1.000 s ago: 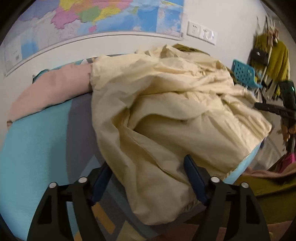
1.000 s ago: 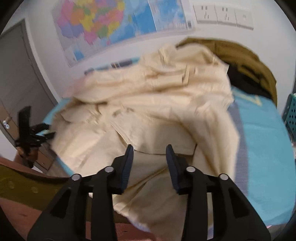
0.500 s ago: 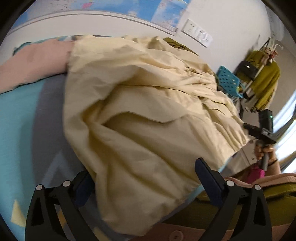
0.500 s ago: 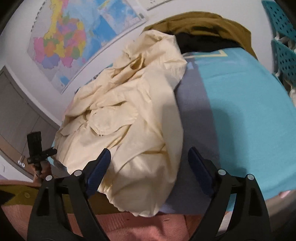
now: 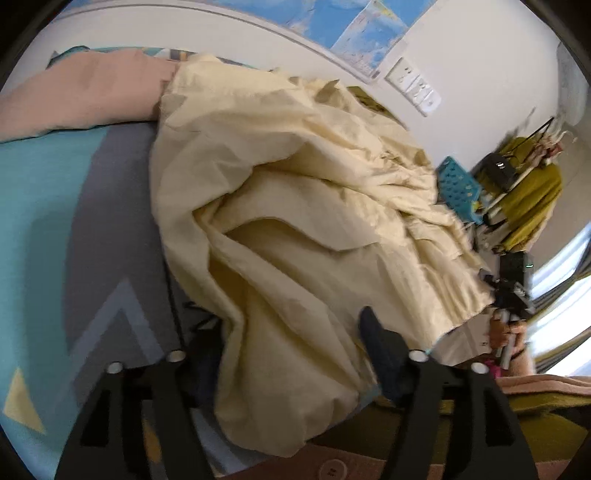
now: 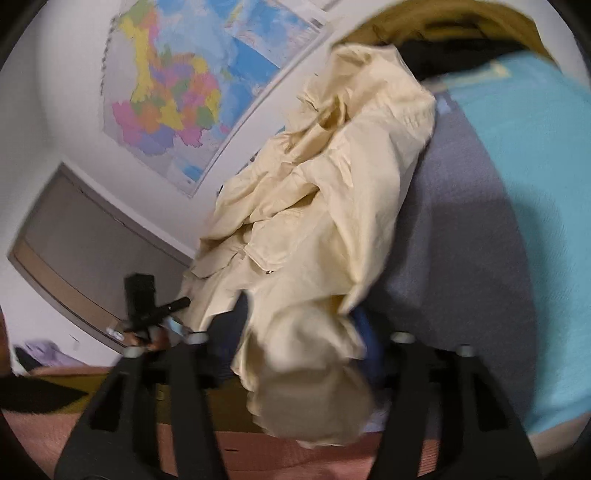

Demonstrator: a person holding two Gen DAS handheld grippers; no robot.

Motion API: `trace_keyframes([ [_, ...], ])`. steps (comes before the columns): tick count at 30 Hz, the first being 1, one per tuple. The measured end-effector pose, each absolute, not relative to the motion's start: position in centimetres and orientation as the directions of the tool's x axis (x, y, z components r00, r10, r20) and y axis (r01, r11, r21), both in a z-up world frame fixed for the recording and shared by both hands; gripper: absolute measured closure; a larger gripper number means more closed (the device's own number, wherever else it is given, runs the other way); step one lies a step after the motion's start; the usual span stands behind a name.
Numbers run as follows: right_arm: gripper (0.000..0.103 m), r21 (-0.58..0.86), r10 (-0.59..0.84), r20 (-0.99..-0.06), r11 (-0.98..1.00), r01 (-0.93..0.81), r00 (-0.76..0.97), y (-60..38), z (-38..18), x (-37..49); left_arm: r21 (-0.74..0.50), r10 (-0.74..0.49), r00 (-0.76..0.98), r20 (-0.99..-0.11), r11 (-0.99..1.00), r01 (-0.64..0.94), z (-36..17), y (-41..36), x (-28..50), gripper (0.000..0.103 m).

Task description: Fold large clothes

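Observation:
A large cream jacket [image 5: 295, 206] lies crumpled across a bed with a turquoise and grey sheet [image 5: 44, 206]. My left gripper [image 5: 291, 347] straddles the jacket's near hem. Its jaws are closing with a thick fold of cloth between them; the left finger is partly hidden behind that fold. In the right wrist view the same jacket [image 6: 332, 206] runs away from me, and my right gripper [image 6: 299, 328] sits at its near end. Those jaws are closing too, around a blurred bunch of cream fabric that hangs over the bed's edge.
A pink pillow [image 5: 81, 96] lies at the far left of the bed. Olive and black garments [image 6: 461, 22] are piled at the far end. A blue basket [image 5: 458, 184] and a rack of mustard clothing [image 5: 532, 192] stand to the right. A map [image 6: 177, 92] hangs on the wall.
Both grippers rolled and tipped toward the jacket's near edge. The right one sank; its jaws spread wide, then narrowed around bunched fabric. The left jaws widened, then narrowed over the hem.

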State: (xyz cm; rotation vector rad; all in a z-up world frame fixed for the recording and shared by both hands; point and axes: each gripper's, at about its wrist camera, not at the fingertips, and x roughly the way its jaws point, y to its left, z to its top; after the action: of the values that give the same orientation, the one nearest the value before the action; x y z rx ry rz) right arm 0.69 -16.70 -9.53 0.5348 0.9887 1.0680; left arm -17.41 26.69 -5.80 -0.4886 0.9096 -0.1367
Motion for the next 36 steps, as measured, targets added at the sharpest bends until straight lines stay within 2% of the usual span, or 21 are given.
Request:
trace_keyframes([
  [3,0.041,0.753,0.898,-0.419,0.425,-0.503,0.131,-16.1,-9.0,0.1,-0.461,-0.322,0.618,-0.717,0.885,-0.073,-5.9,26.2,-17.2,0.026],
  [4,0.047,0.756,0.900,-0.417,0.420,-0.502,0.126,-15.9,-9.0,0.0,-0.451,-0.310,0.619,-0.721,0.889,-0.080,-5.9,26.0,-17.1,0.037],
  [5,0.066,0.759,0.900,-0.418,0.419,-0.498,0.120,-15.7,-9.1,-0.1,-0.434,-0.285,0.618,-0.732,0.895,-0.101,-5.9,25.9,-17.0,0.059],
  [6,0.072,0.764,0.900,-0.418,0.421,-0.490,0.122,-15.7,-9.2,-0.1,-0.425,-0.266,0.616,-0.741,0.897,-0.124,-5.9,25.9,-16.8,0.061],
  [8,0.081,0.782,0.915,-0.384,0.394,-0.483,0.124,-15.9,-8.9,-0.5,-0.402,-0.214,0.638,-0.740,0.900,-0.165,-5.0,25.9,-17.0,0.078],
  [10,0.084,0.777,0.930,-0.337,0.363,-0.514,0.148,-16.1,-7.2,-1.4,-0.382,-0.181,0.669,-0.720,0.909,-0.164,-3.2,25.9,-17.6,0.082],
  [14,0.087,0.749,0.951,-0.245,0.308,-0.587,0.186,-16.7,-3.4,-3.2,-0.376,-0.174,0.727,-0.664,0.918,-0.123,0.6,25.7,-18.9,0.086],
  [21,0.087,0.725,0.964,-0.133,0.253,-0.641,0.230,-18.7,0.6,-5.6,-0.489,-0.256,0.796,-0.548,0.870,-0.058,4.1,27.8,-21.7,0.086],
  [24,0.087,0.739,0.963,-0.123,0.251,-0.626,0.241,-18.7,1.1,-4.9,-0.462,-0.240,0.792,-0.562,0.885,-0.060,4.8,27.6,-21.1,0.086],
  [31,0.087,0.755,0.957,-0.106,0.254,-0.605,0.271,-17.6,2.7,-1.8,-0.482,-0.252,0.777,-0.576,0.873,-0.074,6.3,29.5,-18.8,0.085],
  [36,0.087,0.749,0.948,-0.126,0.284,-0.599,0.292,-16.4,4.4,1.1,-0.434,-0.222,0.765,-0.604,0.897,-0.082,8.1,30.4,-16.3,0.085],
])
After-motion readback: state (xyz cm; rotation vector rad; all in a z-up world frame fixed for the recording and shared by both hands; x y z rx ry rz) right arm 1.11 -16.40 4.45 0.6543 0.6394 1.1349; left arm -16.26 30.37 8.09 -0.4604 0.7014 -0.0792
